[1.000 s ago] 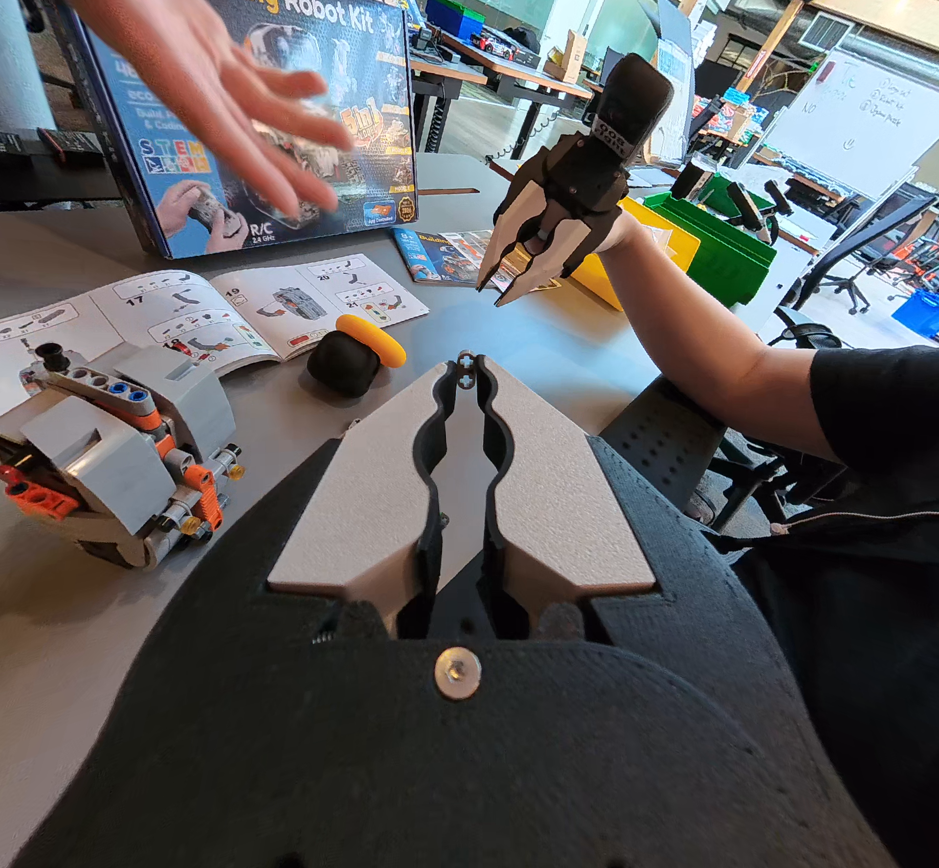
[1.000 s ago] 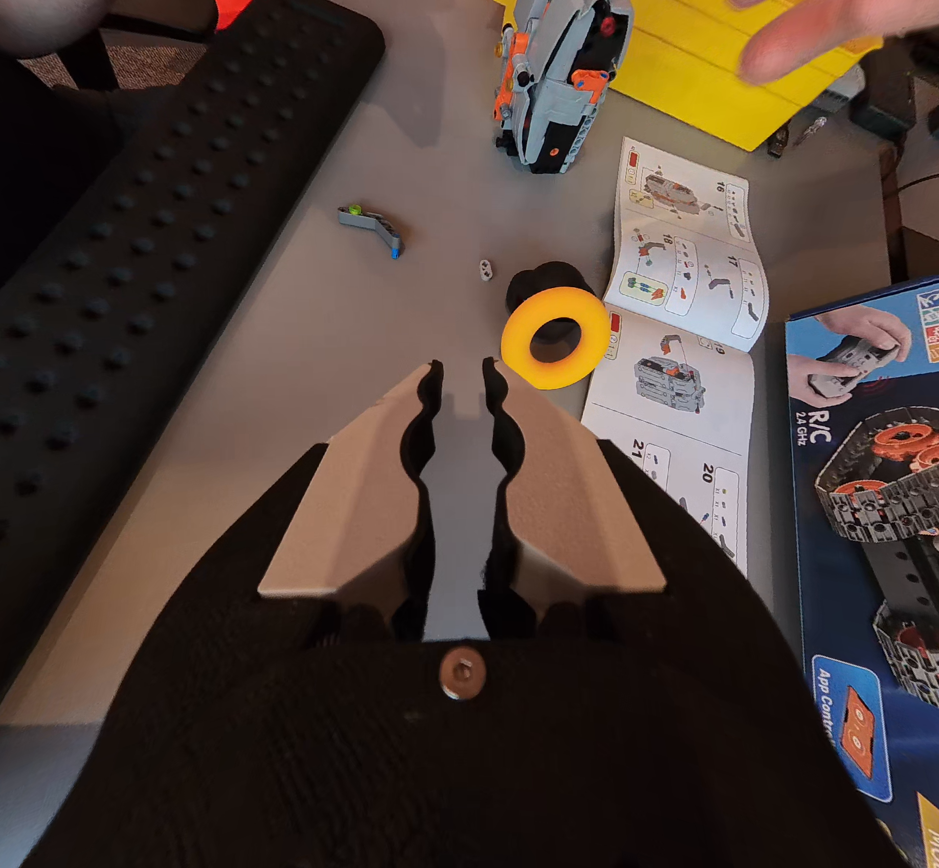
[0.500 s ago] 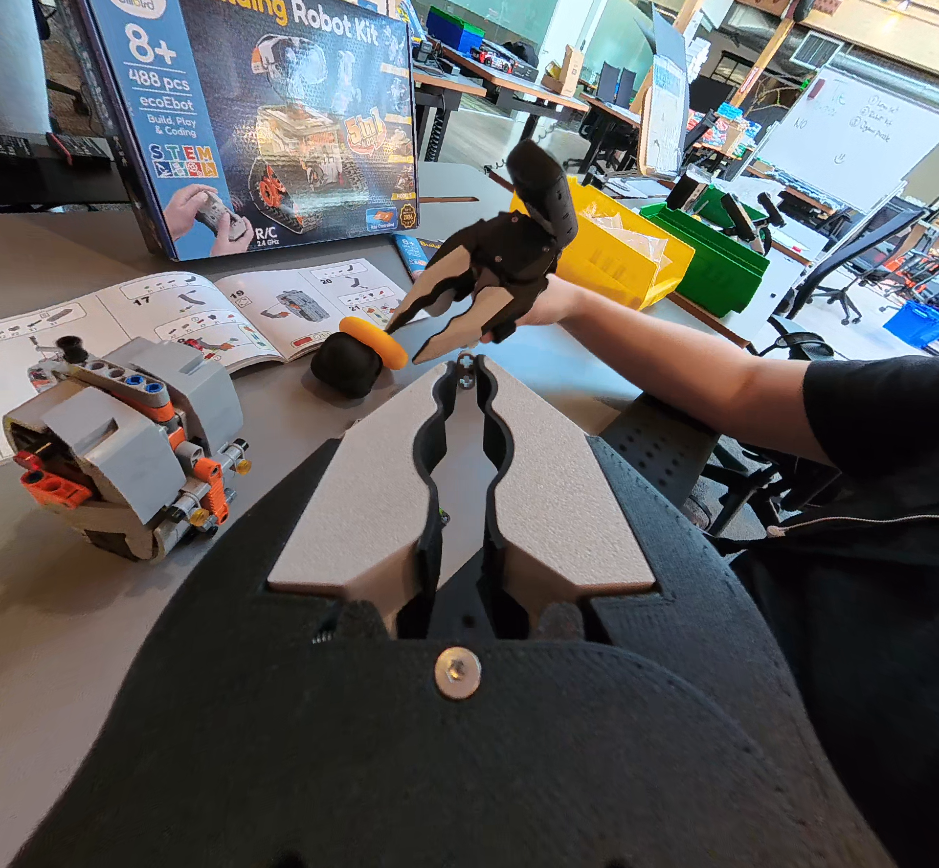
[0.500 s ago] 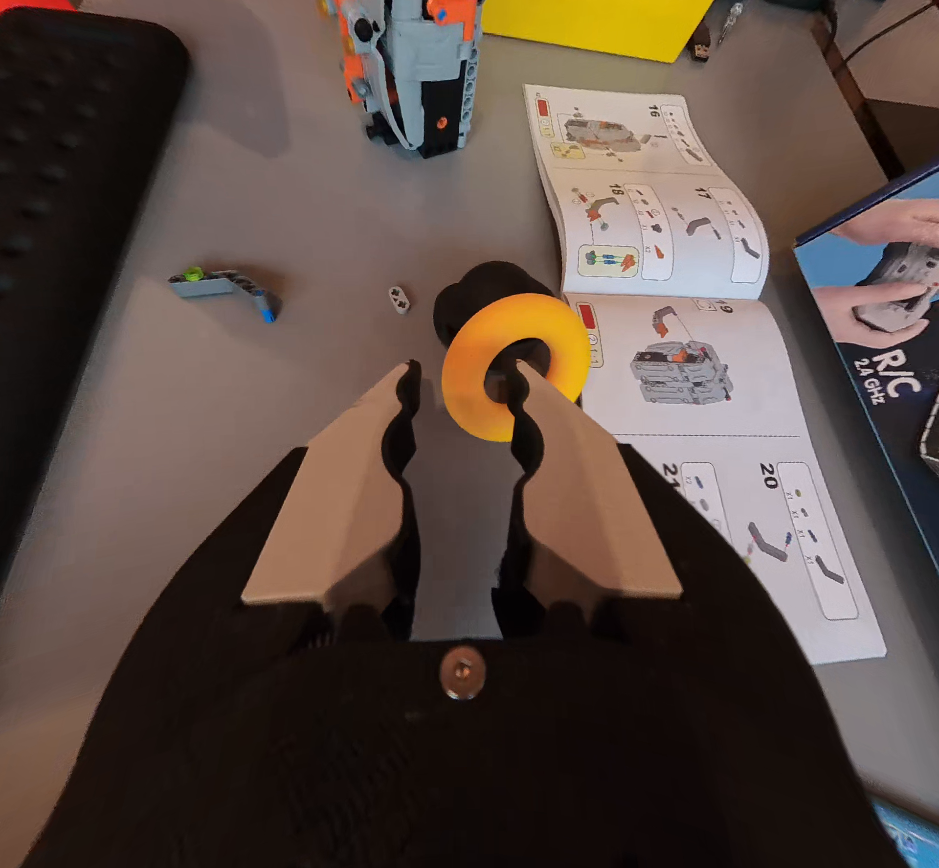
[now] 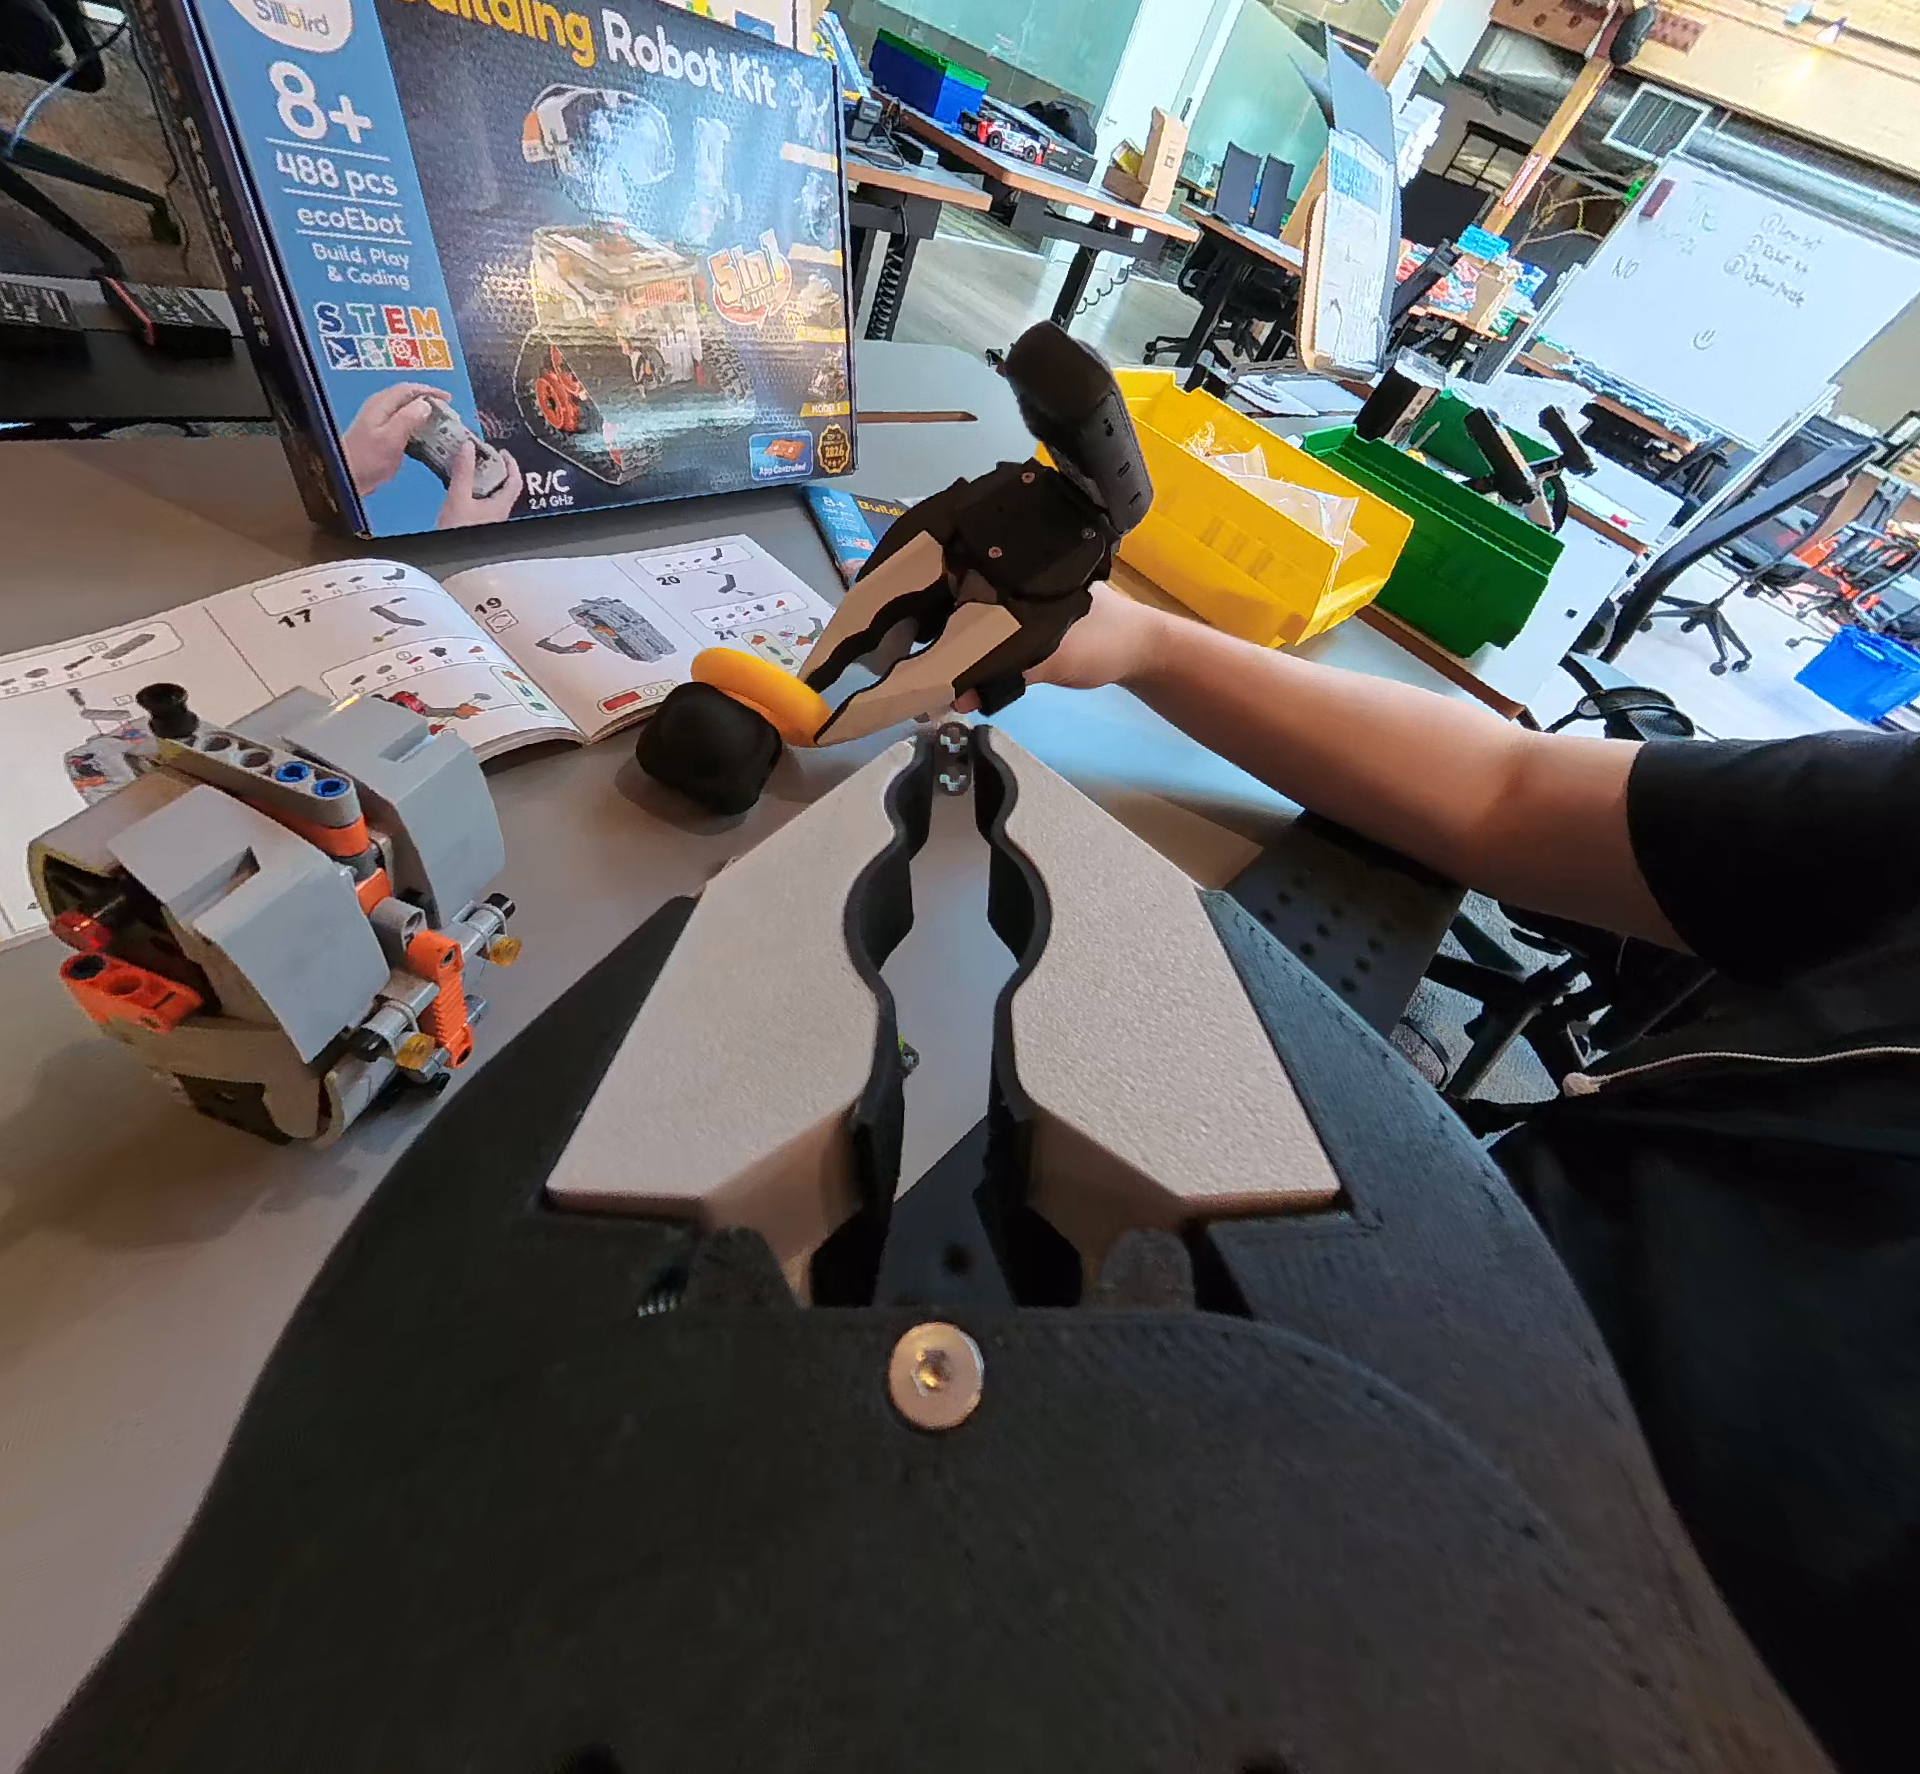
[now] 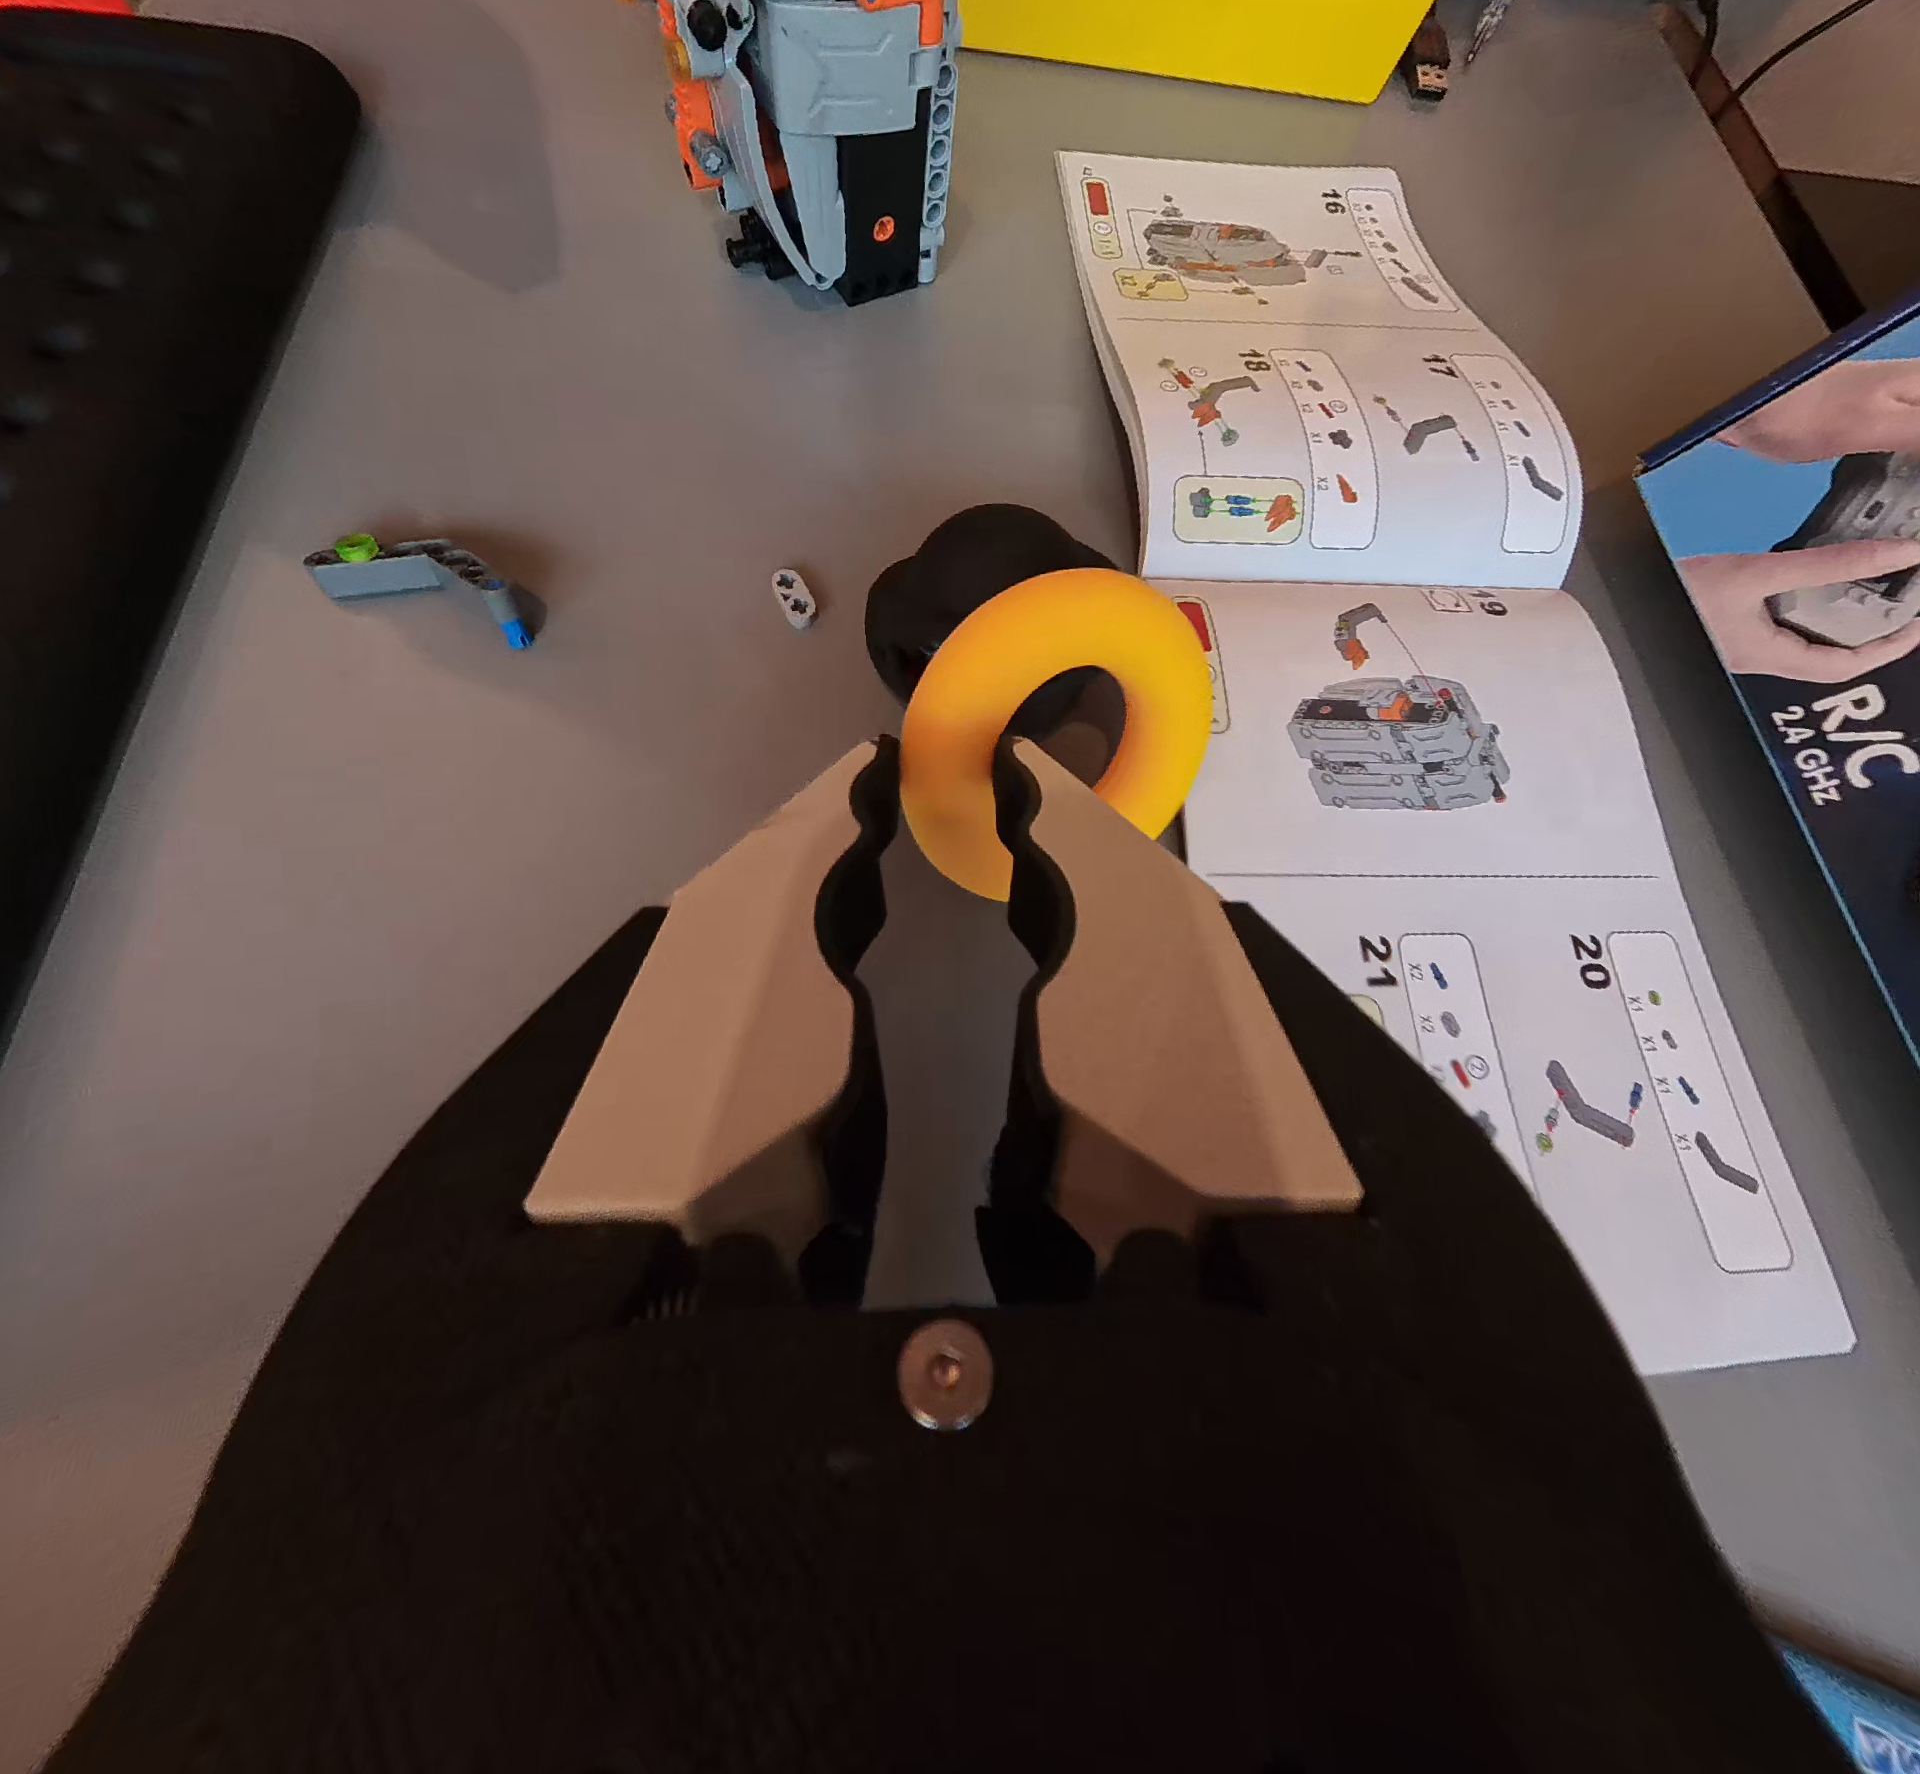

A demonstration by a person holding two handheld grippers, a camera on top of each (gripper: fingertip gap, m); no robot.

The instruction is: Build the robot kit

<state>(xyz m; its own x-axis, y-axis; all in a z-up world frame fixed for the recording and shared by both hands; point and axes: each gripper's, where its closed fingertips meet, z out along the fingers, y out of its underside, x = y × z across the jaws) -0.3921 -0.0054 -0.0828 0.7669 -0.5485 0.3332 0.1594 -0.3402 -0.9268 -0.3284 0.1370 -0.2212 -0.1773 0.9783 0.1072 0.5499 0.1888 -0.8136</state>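
My right gripper (image 6: 945, 758) is shut on the rim of a yellow-orange ring (image 6: 1153, 675), one finger through its hole. The ring is tilted and leans on a black rounded part (image 6: 977, 550) on the grey table. In the left wrist view the right gripper (image 5: 821, 706) reaches in from the right onto the ring (image 5: 758, 680) and black part (image 5: 707, 758). My left gripper (image 5: 948, 748) hovers nearer, nearly closed, with a small grey connector (image 5: 948, 768) at its tips.
A grey-and-orange brick robot body (image 5: 270, 903) stands left, and shows far in the right wrist view (image 6: 831, 62). An open instruction booklet (image 6: 1403, 789), a blue kit box (image 5: 520, 218), yellow bin (image 5: 1247, 529), green bin (image 5: 1455, 529), bent grey beam (image 6: 416, 571), loose connector (image 6: 795, 598) and black armrest (image 6: 125, 374) surround.
The person's bare hand has left the view. My right gripper came down to the ring, slid one finger into its hole and closed on the rim. The left gripper stayed put.
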